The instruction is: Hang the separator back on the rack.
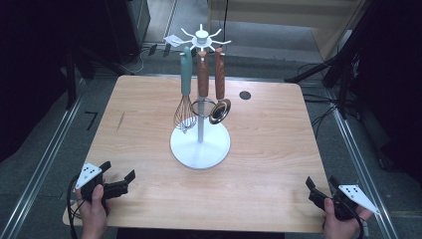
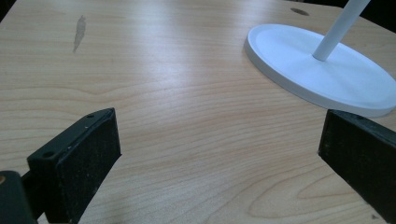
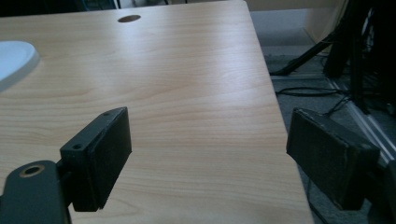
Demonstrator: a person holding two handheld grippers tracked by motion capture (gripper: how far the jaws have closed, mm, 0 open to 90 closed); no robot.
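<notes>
Two grippers wide, empty | left gripper (image 1: pixel 118 175) near stand (image 1: pixel 200 147) | right gripper (image 1: pixel 321 186) at table (image 1: pixel 268 149) edge

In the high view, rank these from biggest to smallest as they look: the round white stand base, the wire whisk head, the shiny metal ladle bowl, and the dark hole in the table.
1. Round white stand base
2. Wire whisk head
3. Shiny metal ladle bowl, tilted, so only slightly smaller than the whisk head
4. Dark hole in the table

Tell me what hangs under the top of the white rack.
Under the rack top hang a whisk, a ring-ended tool and a ladle. The pole partly covers the ring.
</notes>
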